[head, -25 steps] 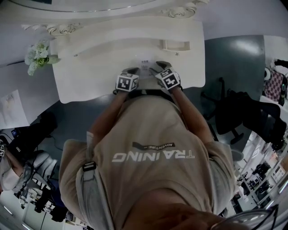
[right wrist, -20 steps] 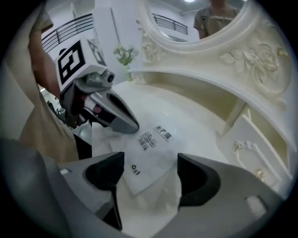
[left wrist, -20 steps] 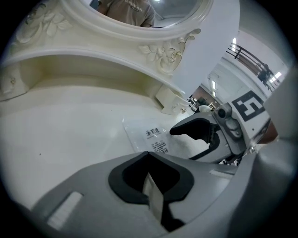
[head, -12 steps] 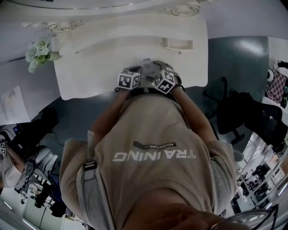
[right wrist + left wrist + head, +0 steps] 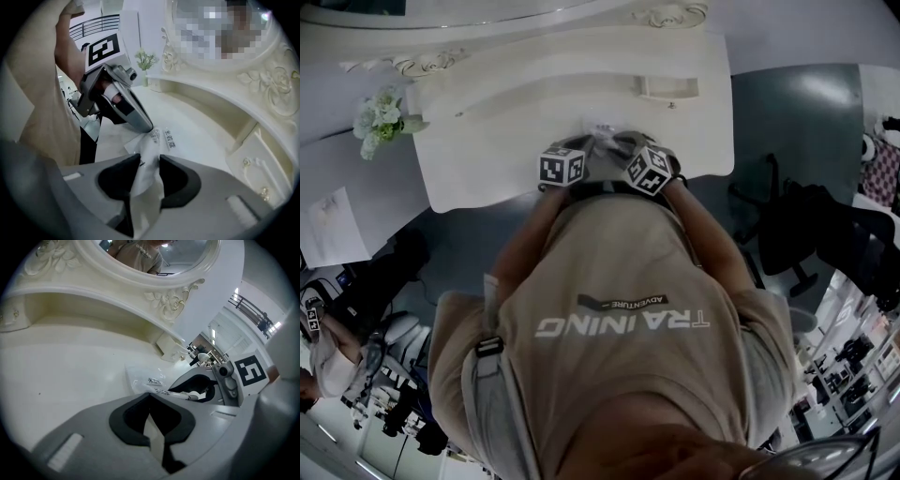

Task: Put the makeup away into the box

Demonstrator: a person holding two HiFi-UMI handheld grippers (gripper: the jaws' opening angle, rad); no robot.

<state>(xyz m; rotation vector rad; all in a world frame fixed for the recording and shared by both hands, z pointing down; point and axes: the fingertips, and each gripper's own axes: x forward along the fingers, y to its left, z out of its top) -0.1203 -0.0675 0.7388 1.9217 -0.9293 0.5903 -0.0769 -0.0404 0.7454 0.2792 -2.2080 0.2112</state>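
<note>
Head view: both tongs meet at near edge of dressing table, over clear printed packet. Right gripper has rolled and drawn in beside left gripper.

Left gripper view: jaws clenched on packet's edge; rest lies on tabletop.

Right gripper view: jaws have just been closing, now pinch packet's other end.

We judge packet secured for lifting; we see no box we recognise.

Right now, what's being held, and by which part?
The packet, by opposite ends: left gripper shut on one, right gripper, jaws just closing, pinches the other.
</note>
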